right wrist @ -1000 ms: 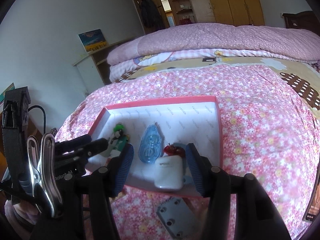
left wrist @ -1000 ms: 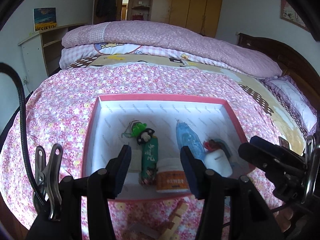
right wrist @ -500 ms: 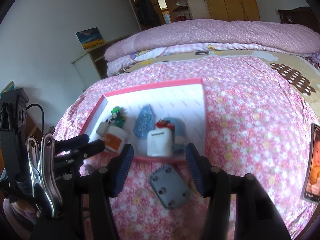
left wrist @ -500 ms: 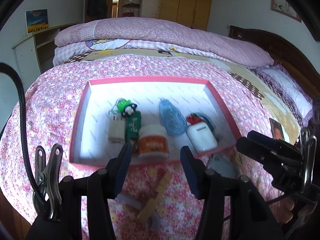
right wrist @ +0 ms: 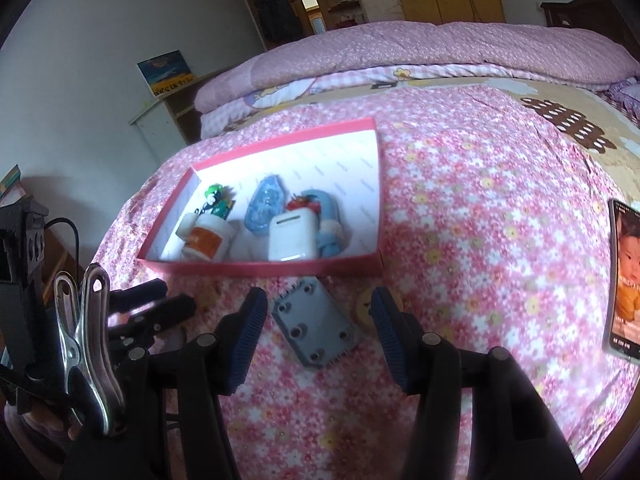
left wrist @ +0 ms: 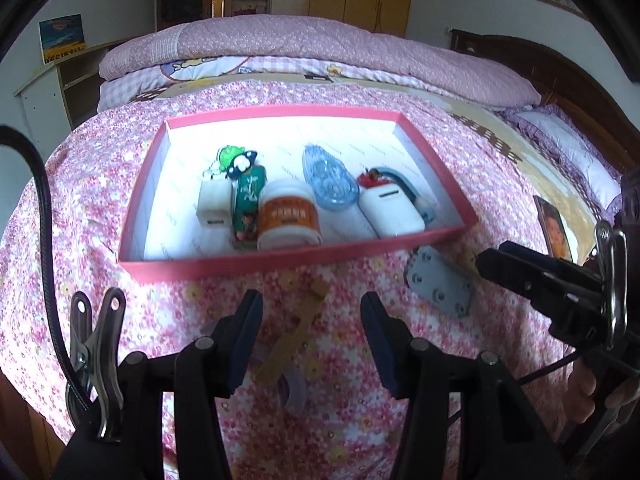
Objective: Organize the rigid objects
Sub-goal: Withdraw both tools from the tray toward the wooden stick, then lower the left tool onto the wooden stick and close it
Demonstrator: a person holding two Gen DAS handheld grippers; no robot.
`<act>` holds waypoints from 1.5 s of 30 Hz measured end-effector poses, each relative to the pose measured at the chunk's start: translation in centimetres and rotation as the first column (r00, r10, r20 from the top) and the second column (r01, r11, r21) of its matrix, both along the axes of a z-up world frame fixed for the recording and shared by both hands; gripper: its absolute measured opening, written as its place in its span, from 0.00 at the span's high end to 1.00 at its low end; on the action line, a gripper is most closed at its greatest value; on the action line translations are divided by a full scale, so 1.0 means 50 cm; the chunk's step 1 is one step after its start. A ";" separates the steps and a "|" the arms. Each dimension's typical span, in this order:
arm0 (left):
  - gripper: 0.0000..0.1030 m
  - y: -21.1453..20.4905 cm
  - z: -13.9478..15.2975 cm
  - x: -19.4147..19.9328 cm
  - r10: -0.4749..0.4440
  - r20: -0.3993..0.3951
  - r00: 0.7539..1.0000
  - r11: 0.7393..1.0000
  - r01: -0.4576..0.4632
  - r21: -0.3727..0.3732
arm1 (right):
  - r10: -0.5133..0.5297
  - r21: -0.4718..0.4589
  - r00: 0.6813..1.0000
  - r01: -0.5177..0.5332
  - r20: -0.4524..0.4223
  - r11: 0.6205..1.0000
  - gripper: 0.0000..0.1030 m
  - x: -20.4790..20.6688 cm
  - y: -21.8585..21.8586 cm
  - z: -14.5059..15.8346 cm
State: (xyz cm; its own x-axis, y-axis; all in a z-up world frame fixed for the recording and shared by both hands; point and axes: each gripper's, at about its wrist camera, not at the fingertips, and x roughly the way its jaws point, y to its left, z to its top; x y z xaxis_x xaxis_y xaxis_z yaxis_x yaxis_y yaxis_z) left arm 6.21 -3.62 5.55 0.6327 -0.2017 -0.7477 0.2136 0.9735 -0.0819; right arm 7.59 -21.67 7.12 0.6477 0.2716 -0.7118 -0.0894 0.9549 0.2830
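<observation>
A pink box (left wrist: pixel 240 266) (right wrist: pixel 260 269) on the flowered bedspread holds a white charger (left wrist: pixel 214 208), a green keyring figure (left wrist: pixel 250 196), an orange-labelled jar (left wrist: pixel 288 216) (right wrist: pixel 206 240), a blue tape dispenser (left wrist: pixel 330 180) (right wrist: pixel 266 204) and a white case (left wrist: pixel 390 210) (right wrist: pixel 292 236). In front of the box lie a wooden piece (left wrist: pixel 296 332) and a grey plate (left wrist: pixel 440 286) (right wrist: pixel 316 328). My left gripper (left wrist: pixel 312 344) is open above the wooden piece. My right gripper (right wrist: pixel 318 340) is open around the grey plate; it also shows in the left wrist view (left wrist: pixel 532 276).
A phone (right wrist: pixel 626 280) (left wrist: pixel 554 230) lies on the bedspread to the right. A clear curved piece (left wrist: pixel 294 394) sits by the wooden piece. A yellow round item (right wrist: pixel 364 306) lies beside the grey plate. Folded quilts are piled at the bed's far end; a headboard stands at right.
Both grippers have pulled back from over the box toward the bed's near edge. The wooden piece and grey plate now lie between their open fingers.
</observation>
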 end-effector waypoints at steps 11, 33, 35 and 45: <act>0.50 -0.002 -0.035 0.001 -0.026 -0.019 0.999 0.999 0.027 0.032 | -0.008 0.001 0.999 0.008 -0.034 1.000 0.46 -0.012 -0.007 -0.028; 0.88 0.025 -0.028 0.002 -0.016 0.022 1.000 1.000 0.016 0.022 | 0.001 -0.016 0.997 -0.002 -0.072 1.000 0.46 -0.004 0.003 -0.055; 0.88 0.035 -0.018 -0.002 -0.008 0.029 1.000 1.000 0.008 0.011 | 0.002 -0.025 0.997 -0.004 -0.082 1.000 0.46 0.000 0.004 -0.059; 0.87 0.106 -0.022 -0.027 0.058 -0.001 0.998 0.997 -0.058 -0.040 | 0.047 -0.066 0.996 -0.052 -0.071 0.996 0.46 0.000 0.039 -0.065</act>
